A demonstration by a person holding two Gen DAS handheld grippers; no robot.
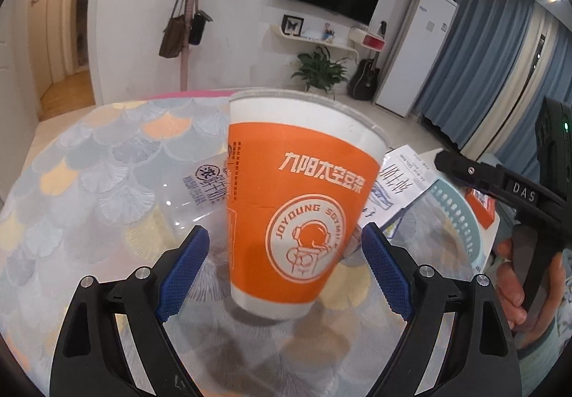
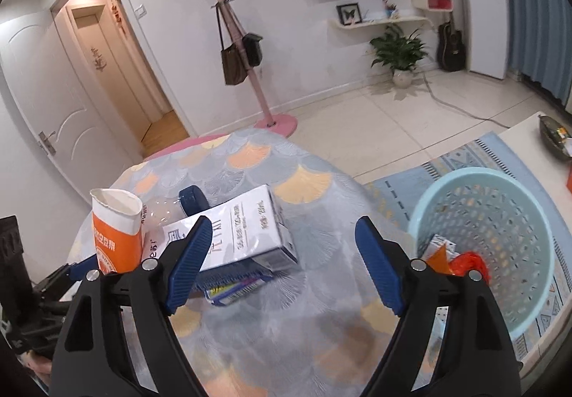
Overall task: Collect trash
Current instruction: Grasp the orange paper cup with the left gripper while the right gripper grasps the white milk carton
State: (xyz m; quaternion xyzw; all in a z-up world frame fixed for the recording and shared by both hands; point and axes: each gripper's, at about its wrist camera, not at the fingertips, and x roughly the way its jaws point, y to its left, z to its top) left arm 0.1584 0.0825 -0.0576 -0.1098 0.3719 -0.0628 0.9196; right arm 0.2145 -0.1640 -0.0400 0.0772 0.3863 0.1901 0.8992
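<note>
An orange and white paper cup [image 1: 296, 204] stands on the round table [image 1: 89, 161]. My left gripper [image 1: 286, 254] is open, its blue fingers on either side of the cup's lower half, not touching it. The cup also shows in the right wrist view [image 2: 116, 229]. My right gripper [image 2: 280, 254] is open and empty above the table. A white carton [image 2: 250, 232] lies just beyond its fingers, on top of a flat blue packet [image 2: 236, 284]. A clear plastic bottle with a blue cap [image 2: 191, 198] lies behind the carton.
A light blue perforated basket [image 2: 493, 229] stands on the floor right of the table, with some orange and red trash [image 2: 461, 263] inside. A pink coat stand [image 2: 250, 50] stands beyond the table. A low white table [image 2: 529, 136] is at the far right.
</note>
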